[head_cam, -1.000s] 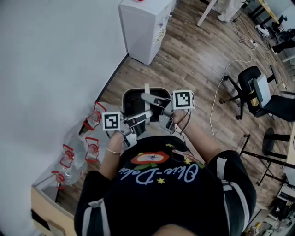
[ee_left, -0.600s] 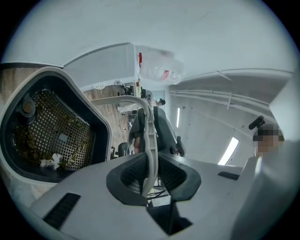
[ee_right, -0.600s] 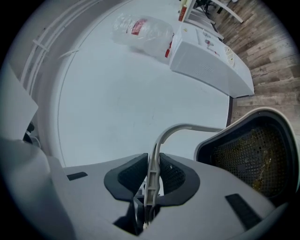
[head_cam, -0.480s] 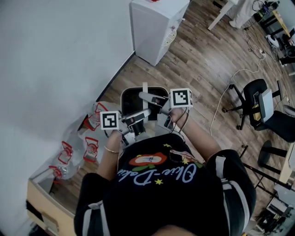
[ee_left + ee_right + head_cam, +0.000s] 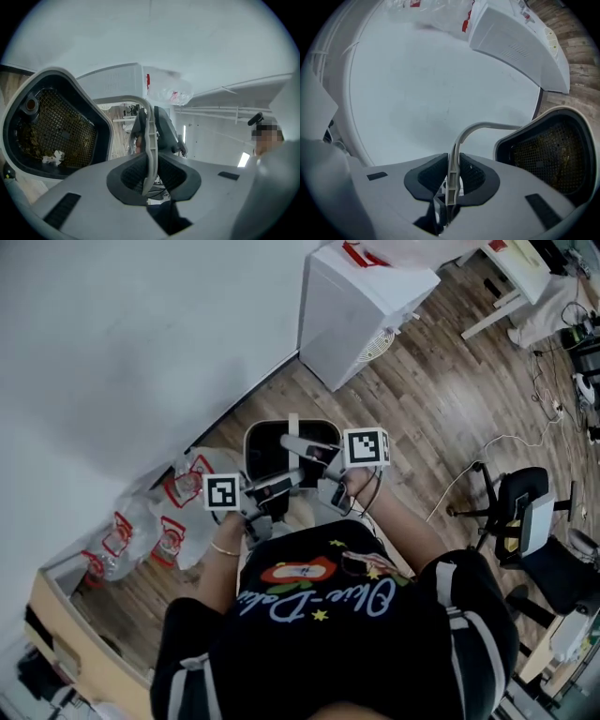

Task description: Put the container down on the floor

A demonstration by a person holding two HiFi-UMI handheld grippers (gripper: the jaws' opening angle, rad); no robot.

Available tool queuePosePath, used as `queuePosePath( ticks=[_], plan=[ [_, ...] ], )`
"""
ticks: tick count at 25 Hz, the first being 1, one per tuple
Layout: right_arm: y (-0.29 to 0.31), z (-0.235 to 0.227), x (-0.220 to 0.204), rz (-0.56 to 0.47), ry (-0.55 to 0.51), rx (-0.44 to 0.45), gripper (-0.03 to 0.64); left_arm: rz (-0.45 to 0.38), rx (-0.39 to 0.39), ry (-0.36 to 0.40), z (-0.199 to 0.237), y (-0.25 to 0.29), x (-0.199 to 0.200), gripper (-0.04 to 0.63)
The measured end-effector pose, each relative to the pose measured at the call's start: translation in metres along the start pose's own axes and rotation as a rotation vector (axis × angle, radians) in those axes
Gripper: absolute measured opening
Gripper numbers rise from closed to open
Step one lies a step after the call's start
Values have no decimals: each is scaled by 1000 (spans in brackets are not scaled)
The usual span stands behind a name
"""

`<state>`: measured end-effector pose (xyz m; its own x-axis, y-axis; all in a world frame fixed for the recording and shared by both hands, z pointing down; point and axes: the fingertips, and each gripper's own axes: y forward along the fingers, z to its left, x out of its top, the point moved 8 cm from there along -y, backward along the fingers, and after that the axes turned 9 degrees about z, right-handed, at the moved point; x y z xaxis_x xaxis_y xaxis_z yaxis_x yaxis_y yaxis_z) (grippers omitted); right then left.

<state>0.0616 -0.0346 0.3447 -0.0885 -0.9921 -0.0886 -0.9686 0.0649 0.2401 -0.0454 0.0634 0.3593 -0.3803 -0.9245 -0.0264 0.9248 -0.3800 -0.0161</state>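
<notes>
The container (image 5: 265,444) is a dark bin with a pale rim and a mesh basket inside, hanging above the wood floor in front of the person. Its pale curved handle (image 5: 149,133) runs between the pads of my left gripper (image 5: 150,176), which is shut on it. My right gripper (image 5: 452,180) is shut on the same handle (image 5: 461,136). In the head view the left gripper (image 5: 274,486) and right gripper (image 5: 317,463) sit side by side over the bin's near edge. The bin shows at the left of the left gripper view (image 5: 51,122) and at the right of the right gripper view (image 5: 548,154).
A white appliance (image 5: 361,310) stands against the wall beyond the bin. Clear plastic bags with red print (image 5: 164,512) lie by the wall at the left, next to a cardboard box (image 5: 56,615). An office chair (image 5: 525,521) and a cable (image 5: 469,465) are at the right.
Both grippers have carried the container along with the person; the view has swung, so the white appliance now sits further right and the bags lie closer to the bin. The grips are unchanged.
</notes>
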Motion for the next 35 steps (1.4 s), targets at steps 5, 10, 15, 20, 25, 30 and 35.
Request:
queuePosePath(
  ticks=[5,10,15,20,25,30,35],
  plan=[
    [7,-12,37,99,7,3,66,-78,9,-5,13,15,26,45],
    [14,-29,70,206,5,0,66,-146,26,-10,28,28,49,46],
    [22,-57,97,299,11,5,66,-213,88,0,58,39,65,46],
    [31,-73,125,349,5,-13,66,-258,72,11,74,48,91,46],
    [46,-92,140,373,3,-23,66,-290,74,-9,97,46,105,46],
    [65,-125,153,357,20,-61,66,-277,55,-61,133,41,123,46],
    [80,-170,164,333,21,-71,67,-257,97,-57,179,39,138,46]
  ],
)
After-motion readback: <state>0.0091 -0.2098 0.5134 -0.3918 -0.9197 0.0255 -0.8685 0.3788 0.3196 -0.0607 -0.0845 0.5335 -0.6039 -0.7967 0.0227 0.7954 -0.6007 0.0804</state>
